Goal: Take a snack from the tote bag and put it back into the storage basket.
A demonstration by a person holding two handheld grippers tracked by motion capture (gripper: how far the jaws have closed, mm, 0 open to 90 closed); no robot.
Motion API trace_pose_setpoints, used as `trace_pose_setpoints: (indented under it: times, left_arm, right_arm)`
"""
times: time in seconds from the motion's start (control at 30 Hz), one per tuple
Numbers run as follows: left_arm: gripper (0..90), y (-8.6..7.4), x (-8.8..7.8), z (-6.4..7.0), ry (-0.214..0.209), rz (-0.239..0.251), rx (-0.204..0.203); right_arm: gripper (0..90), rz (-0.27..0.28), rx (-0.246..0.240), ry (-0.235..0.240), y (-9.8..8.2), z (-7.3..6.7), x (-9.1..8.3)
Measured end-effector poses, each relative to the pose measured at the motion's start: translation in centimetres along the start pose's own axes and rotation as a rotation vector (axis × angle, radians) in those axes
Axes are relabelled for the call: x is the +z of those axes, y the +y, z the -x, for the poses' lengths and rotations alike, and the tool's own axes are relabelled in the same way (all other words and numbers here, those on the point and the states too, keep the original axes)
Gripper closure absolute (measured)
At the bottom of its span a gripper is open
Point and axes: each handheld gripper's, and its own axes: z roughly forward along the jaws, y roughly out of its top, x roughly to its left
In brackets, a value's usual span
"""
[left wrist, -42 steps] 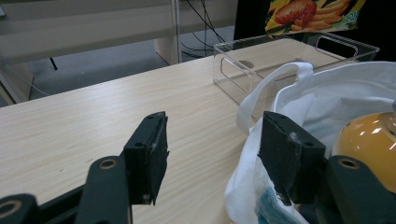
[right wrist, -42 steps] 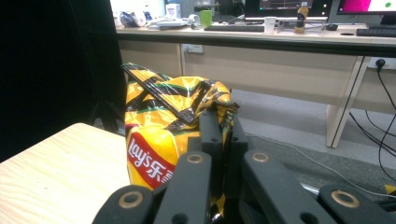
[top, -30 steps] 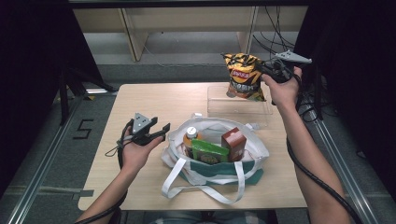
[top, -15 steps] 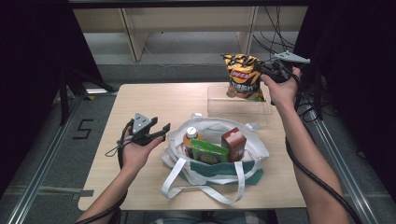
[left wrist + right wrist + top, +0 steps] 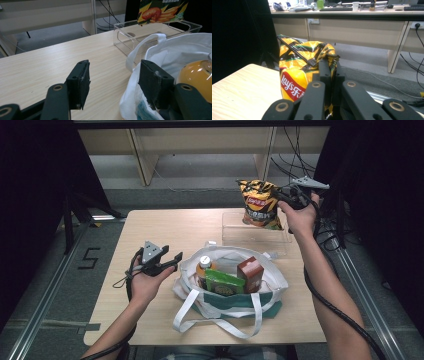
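I see the pale wooden worktop (image 5: 165, 232) spread below me, with a white tote bag (image 5: 270, 282) sitting open at its near middle, its long straps trailing toward the near edge. Inside the bag stand an orange-filled bottle (image 5: 202, 269) with a white cap, a green packet (image 5: 224, 283) in front, and a red-brown carton (image 5: 250, 273) to its right, all close together. Beyond the bag, toward the far right of the worktop, lies a clear plastic tray (image 5: 235, 236), just past the bag's rim; in the left gripper view its clear wall (image 5: 125, 37) sits behind a white bag strap.

My right gripper (image 5: 280, 195) is raised above that tray, and its fingers are clenched on the top edge of a yellow and black chip bag (image 5: 259, 205), which hangs over the tray without resting in it as far as I can tell. In the right gripper view the crumpled top of the chip bag (image 5: 294, 70) is pinched between the black fingers, red logo facing me.

My left gripper (image 5: 170, 262) is held low just left of the tote bag, fingers released and spread wide, gripping nothing; in its own view the right-hand finger (image 5: 155, 82) sits against the bag's white cloth, the other over bare wood
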Motion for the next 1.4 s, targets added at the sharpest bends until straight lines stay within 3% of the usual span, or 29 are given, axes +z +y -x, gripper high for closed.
trace_pose_setpoints:
  times: [0.13, 0.33, 0.73, 0.87, 1.0, 1.13, 1.3, 1.33, 1.37, 1.4]
  left_arm:
    - [41.4, 0.0, 0.0, 0.0, 0.001, -0.001, 0.001]
    - [41.4, -0.1, 0.0, 0.0, -0.002, 0.001, 0.002]
    - [41.5, -0.1, 0.0, 0.1, -0.004, -0.003, 0.006]
    - [41.5, -0.1, 0.0, 0.2, -0.005, -0.002, 0.007]
    - [41.5, -0.2, 0.1, 0.1, -0.008, 0.001, 0.006]
    - [41.5, -0.1, 0.0, 0.1, -0.006, 0.005, 0.003]
    - [41.5, 0.0, -0.2, 0.1, -0.001, 0.001, 0.003]
    - [41.5, 0.0, -0.2, 0.2, -0.002, 0.004, 0.002]
    - [41.5, 0.0, -0.2, 0.2, -0.002, 0.005, 0.003]
    - [41.5, 0.0, -0.2, 0.2, -0.003, 0.005, 0.004]
  right_arm:
    - [90.0, -0.01, -0.005, -0.004, -0.2, 0.4, 0.3]
    - [90.0, -0.027, 0.037, -0.009, -1.0, 0.8, 0.7]
    - [90.0, -0.054, 0.076, -0.026, -2.4, 1.6, 1.7]
    - [90.0, -0.05, 0.059, -0.031, -2.8, 2.1, 2.2]
    - [90.0, -0.068, 0.102, -0.032, -3.0, 2.0, 2.4]
    - [90.0, -0.077, 0.1, -0.037, -3.2, 2.1, 2.8]
    - [90.0, -0.073, 0.108, -0.05, -3.5, 2.3, 3.3]
    - [90.0, -0.078, 0.089, -0.056, -3.6, 2.6, 3.3]
    - [90.0, -0.077, 0.126, -0.061, -3.7, 2.4, 3.4]
    - [89.8, -0.087, 0.121, -0.08, -3.8, 2.4, 3.4]
